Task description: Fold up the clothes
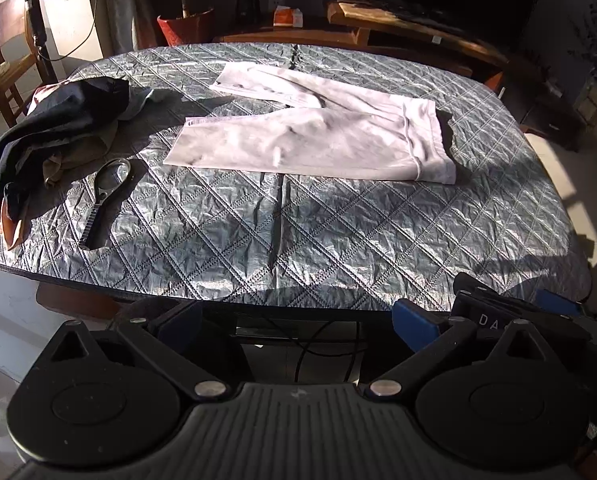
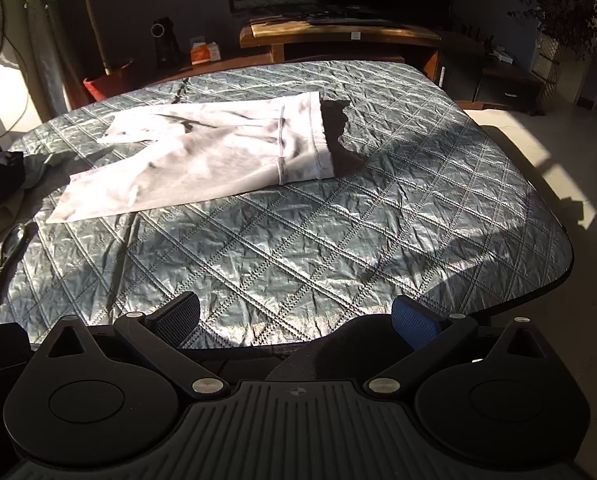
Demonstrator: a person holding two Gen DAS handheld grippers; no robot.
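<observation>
A: Where do the pale pink knit shorts [image 1: 306,136] lie?

B: Flat on the grey quilted table cover [image 1: 258,232], far side from me; the long axis runs left to right, waistband to my right, two legs splayed leftward; both tools are held back at the near edge, well apart from the cloth.

A: Jaws?

B: I have my left gripper [image 1: 294,320] and my right gripper [image 2: 296,316] spread wide, holding nothing; I judge the right nearer the waistband.
</observation>
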